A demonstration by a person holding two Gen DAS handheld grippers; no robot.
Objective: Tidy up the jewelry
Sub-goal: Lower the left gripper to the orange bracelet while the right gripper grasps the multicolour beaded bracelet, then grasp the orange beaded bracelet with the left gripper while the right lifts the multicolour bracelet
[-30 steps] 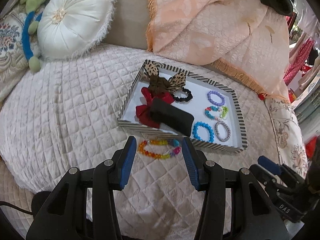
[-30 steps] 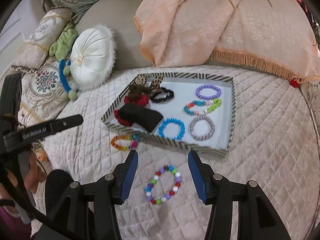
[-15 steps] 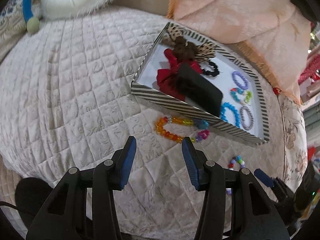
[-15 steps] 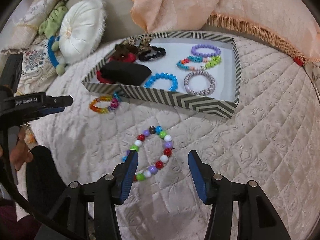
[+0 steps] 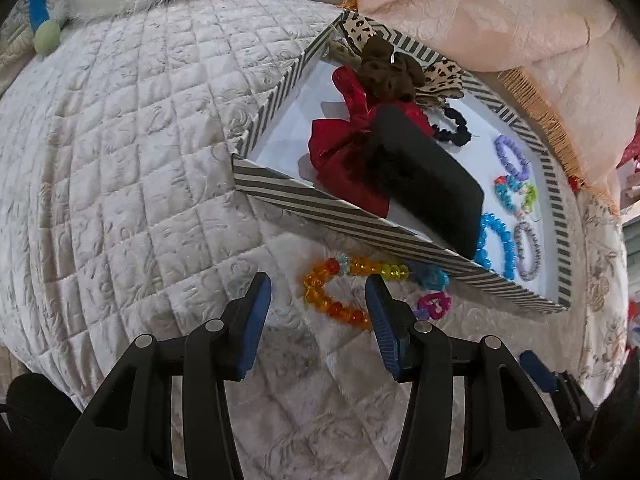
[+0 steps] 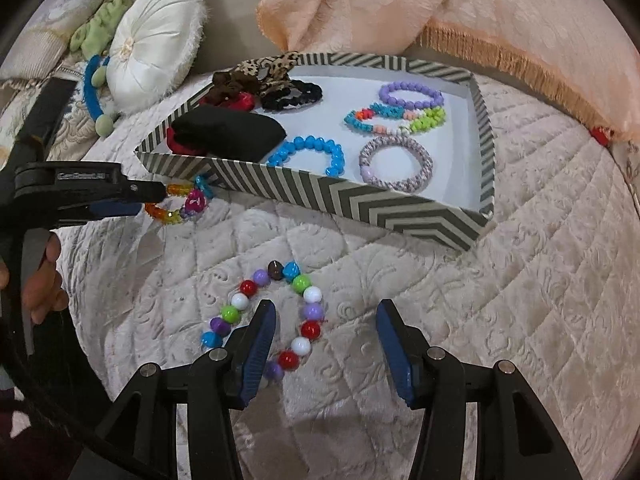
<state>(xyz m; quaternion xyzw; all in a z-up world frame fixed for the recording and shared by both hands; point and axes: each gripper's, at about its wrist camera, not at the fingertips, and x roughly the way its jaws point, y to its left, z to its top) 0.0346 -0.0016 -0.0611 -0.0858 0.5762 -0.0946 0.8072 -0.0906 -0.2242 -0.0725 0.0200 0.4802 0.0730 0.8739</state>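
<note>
A striped tray [image 5: 344,214] [image 6: 360,204] on the quilted bed holds several bracelets, hair ties and a black pouch [image 5: 424,184]. An orange and yellow bead bracelet [image 5: 340,300] lies on the quilt just in front of the tray. My left gripper [image 5: 318,292] is open, its fingers on either side of the bracelet's left part; it also shows in the right wrist view [image 6: 152,196]. A multicoloured round-bead bracelet [image 6: 276,312] lies on the quilt. My right gripper [image 6: 326,320] is open over its right side, and its left finger [image 6: 256,344] covers part of the bracelet.
A white round cushion [image 6: 152,52] and patterned pillows lie at the back left. A peach fringed blanket [image 6: 440,12] is draped behind the tray. The person's hand [image 6: 40,280] holds the left gripper at the left edge.
Both grippers have moved down and forward towards the quilt. The left one now straddles the orange bracelet; the right one now straddles one side of the multicoloured bracelet. Both stayed open.
</note>
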